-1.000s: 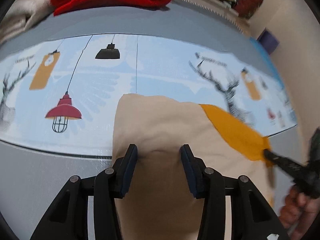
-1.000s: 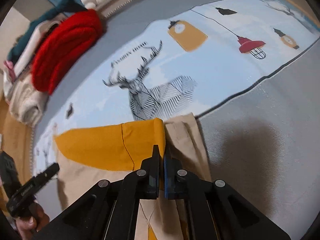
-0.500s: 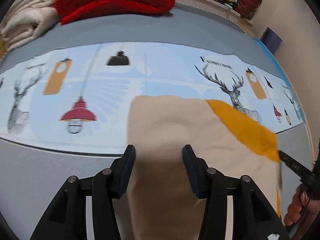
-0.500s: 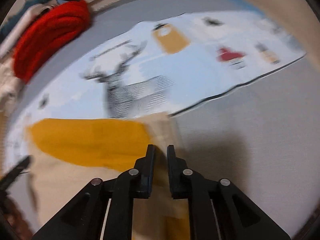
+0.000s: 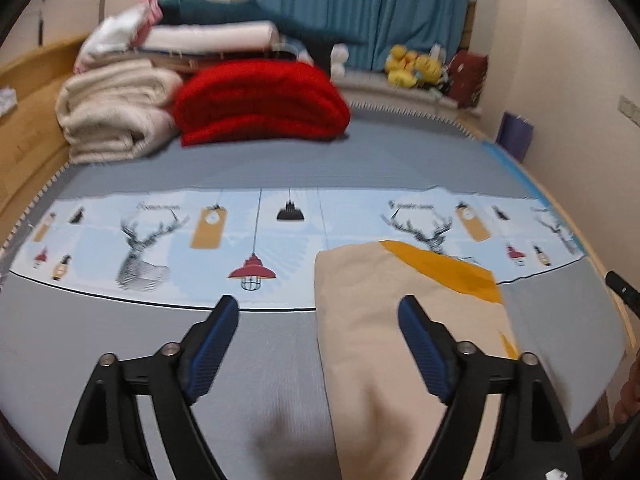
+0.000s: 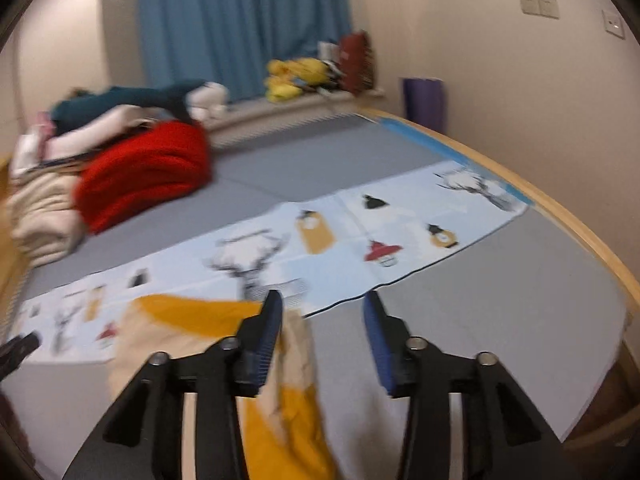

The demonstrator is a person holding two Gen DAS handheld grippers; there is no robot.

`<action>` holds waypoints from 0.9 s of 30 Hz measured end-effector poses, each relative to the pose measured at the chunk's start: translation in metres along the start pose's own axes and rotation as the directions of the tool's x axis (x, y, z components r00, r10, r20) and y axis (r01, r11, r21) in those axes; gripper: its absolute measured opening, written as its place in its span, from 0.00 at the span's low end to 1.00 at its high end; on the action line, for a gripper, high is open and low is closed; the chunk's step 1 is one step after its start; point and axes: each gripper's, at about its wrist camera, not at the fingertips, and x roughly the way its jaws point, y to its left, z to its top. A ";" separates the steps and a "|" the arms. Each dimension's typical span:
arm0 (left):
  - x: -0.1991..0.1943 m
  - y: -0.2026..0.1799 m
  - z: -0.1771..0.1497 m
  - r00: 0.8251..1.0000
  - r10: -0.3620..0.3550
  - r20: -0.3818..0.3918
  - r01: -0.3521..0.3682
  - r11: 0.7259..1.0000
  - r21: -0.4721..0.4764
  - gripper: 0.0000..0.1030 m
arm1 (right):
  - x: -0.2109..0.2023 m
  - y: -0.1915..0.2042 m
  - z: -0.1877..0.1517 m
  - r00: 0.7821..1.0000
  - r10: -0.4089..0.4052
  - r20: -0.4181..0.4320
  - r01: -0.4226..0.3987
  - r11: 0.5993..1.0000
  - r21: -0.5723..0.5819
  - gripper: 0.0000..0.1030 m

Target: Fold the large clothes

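A beige garment with a mustard-yellow panel [image 5: 384, 320] lies folded flat on the grey bed, its far end on the light-blue printed strip [image 5: 168, 240]. My left gripper [image 5: 316, 344] hangs above it, jaws opening wide, nothing pressed between the pads; the cloth lies below the right finger [image 5: 424, 352]. In the right wrist view the same garment [image 6: 192, 328] lies lower left. My right gripper [image 6: 324, 340] is above its right edge, jaws opening, nothing between them. The other gripper's tip [image 6: 16, 350] shows at the left edge.
A red blanket [image 5: 260, 104] and a stack of folded cream and white bedding [image 5: 116, 116] sit at the bed's far left. Yellow plush toys [image 5: 412, 68] lie under the blue curtain. The bed's wooden rim [image 6: 560, 216] runs along the right, by the wall.
Both grippers let go of the garment, opened and rose back from the bed. The garment now lies flat below them, and more of the room has come into view.
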 end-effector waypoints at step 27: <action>-0.153 -0.094 -0.224 0.992 -0.035 -0.122 0.035 0.999 0.000 0.93 | -0.256 0.046 -0.212 0.999 0.038 -0.015 -0.041 0.952 -0.302 0.83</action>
